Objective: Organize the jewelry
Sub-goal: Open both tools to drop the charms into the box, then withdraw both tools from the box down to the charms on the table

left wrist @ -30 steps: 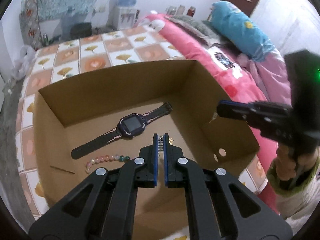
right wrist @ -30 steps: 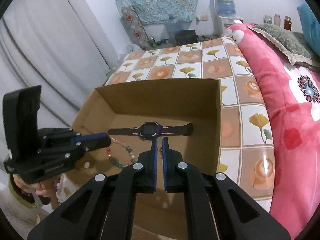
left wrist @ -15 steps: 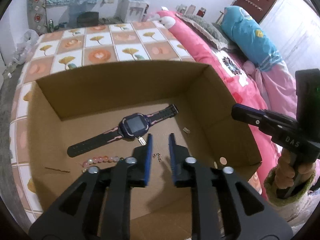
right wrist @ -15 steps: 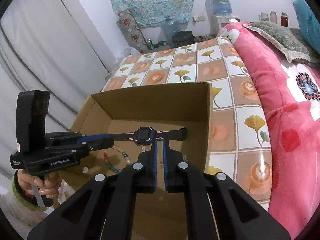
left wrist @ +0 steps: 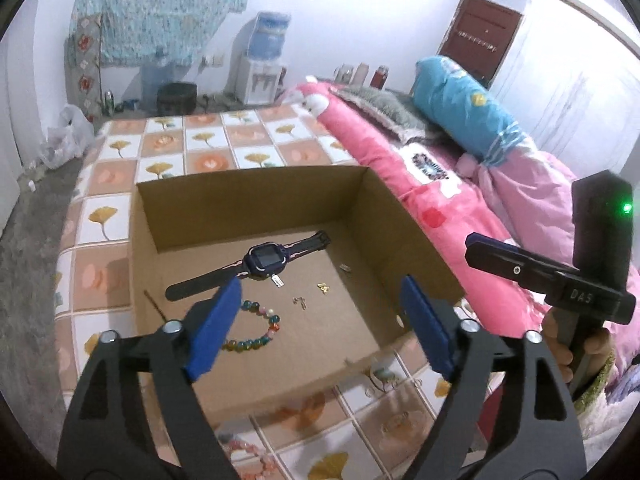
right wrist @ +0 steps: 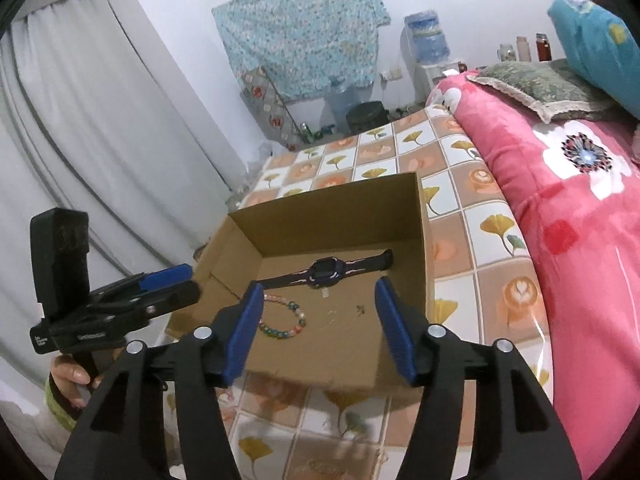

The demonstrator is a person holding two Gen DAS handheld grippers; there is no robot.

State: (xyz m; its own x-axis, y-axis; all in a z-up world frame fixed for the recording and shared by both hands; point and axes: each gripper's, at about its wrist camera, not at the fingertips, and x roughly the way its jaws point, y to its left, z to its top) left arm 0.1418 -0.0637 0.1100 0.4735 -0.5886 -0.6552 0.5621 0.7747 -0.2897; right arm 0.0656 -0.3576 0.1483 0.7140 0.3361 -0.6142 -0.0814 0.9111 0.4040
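Tiled-print bed cover (left wrist: 208,148), open cardboard box (left wrist: 256,196) on it, left tongs (left wrist: 320,320) and right tongs (right wrist: 320,320) both opening with nothing between them, dark watch (left wrist: 260,260) inside box, bead bracelet (left wrist: 256,328) beside it (tiny gold pieces (left wrist: 324,288) nearby).

My left tongs (left wrist: 320,308) open wide above a cardboard box (left wrist: 248,196) on a tiled bed cover, nothing between the blue pads (left wrist: 212,332). Inside lie a dark smartwatch (left wrist: 262,261), a bead bracelet (left wrist: 256,326) and small gold pieces (left wrist: 324,288). My right tongs (left wrist: 476,248) hover beyond the box's right wall.
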